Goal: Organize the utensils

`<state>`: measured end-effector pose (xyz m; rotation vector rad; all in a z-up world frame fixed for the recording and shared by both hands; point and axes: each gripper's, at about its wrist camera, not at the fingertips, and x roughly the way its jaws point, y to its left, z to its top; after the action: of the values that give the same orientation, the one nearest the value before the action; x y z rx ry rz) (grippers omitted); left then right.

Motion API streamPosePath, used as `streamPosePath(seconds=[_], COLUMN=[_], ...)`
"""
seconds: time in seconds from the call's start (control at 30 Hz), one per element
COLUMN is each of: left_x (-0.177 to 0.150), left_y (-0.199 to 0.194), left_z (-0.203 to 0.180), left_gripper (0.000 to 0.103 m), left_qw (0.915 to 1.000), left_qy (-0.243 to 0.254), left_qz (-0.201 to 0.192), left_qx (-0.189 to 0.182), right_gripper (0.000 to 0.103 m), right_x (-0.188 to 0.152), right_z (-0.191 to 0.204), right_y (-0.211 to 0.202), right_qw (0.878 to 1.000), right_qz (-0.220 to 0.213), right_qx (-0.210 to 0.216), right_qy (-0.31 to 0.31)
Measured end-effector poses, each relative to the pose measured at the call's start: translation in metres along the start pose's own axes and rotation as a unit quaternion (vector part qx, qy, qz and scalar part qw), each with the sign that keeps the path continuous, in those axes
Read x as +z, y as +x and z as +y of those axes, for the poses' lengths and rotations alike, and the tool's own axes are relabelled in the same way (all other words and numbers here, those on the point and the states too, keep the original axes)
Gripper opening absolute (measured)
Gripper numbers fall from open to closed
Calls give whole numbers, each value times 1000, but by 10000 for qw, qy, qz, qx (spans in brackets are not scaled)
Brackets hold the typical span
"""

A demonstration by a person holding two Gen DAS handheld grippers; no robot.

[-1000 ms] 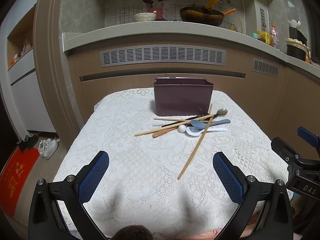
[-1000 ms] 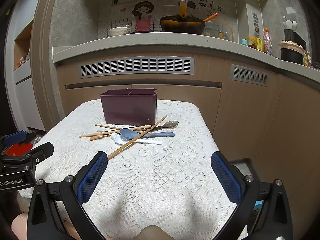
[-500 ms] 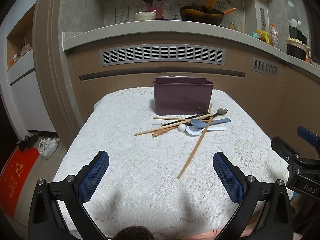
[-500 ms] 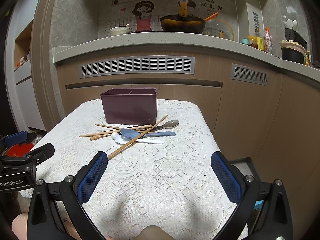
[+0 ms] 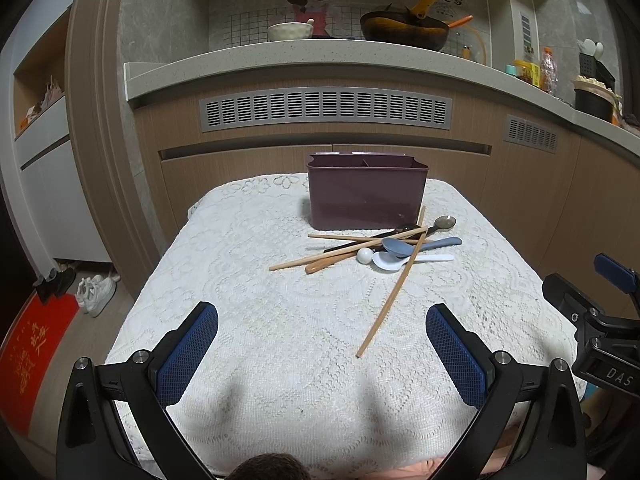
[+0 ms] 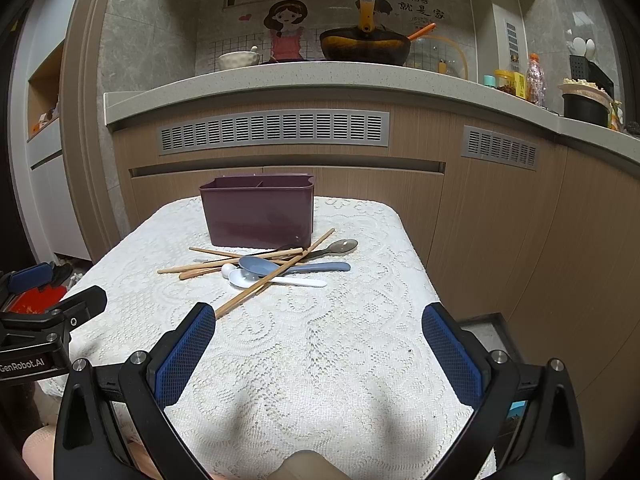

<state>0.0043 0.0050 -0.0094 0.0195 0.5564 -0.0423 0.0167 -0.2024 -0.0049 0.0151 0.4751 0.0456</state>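
A dark purple divided utensil holder [image 5: 367,196] [image 6: 258,212] stands at the far side of the table. In front of it lies a loose pile: wooden chopsticks [image 5: 390,296] [image 6: 272,276], a blue-grey spoon [image 5: 416,245] [image 6: 288,266], a white spoon [image 5: 400,260] [image 6: 276,280], a metal spoon [image 5: 442,223] [image 6: 336,248] and a wooden spoon [image 5: 332,262]. My left gripper [image 5: 322,322] is open and empty at the near edge. My right gripper [image 6: 318,320] is open and empty, also short of the pile.
A white lace cloth [image 5: 280,320] covers the small table. Wooden cabinets and a counter [image 5: 320,60] with a wok [image 5: 404,32] and a bowl stand behind. Shoes [image 5: 94,290] lie on the floor at left. The other gripper shows in each view [image 5: 600,320] [image 6: 44,320].
Both views have shifted slightly; the pile and holder sit a touch higher in the right wrist view. Nothing on the table has moved and both grippers stay open.
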Motion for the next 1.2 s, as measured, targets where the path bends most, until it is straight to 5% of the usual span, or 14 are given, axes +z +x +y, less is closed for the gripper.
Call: streamPosePath(seconds=[0.9, 1.2], left_x=[10, 34], left_y=[3, 35], left_z=[4, 7], left_gripper=[103, 103], left_qw=[9999, 9992], left_qy=[64, 282], left_qz=[43, -14], left_qx=[-85, -268], right_gripper=[103, 103], right_x=[3, 21], right_z=[-7, -11], right_y=[10, 36], right_qw=[9997, 9995], right_qz=[217, 313], right_qx=[63, 24], right_qy=[23, -68])
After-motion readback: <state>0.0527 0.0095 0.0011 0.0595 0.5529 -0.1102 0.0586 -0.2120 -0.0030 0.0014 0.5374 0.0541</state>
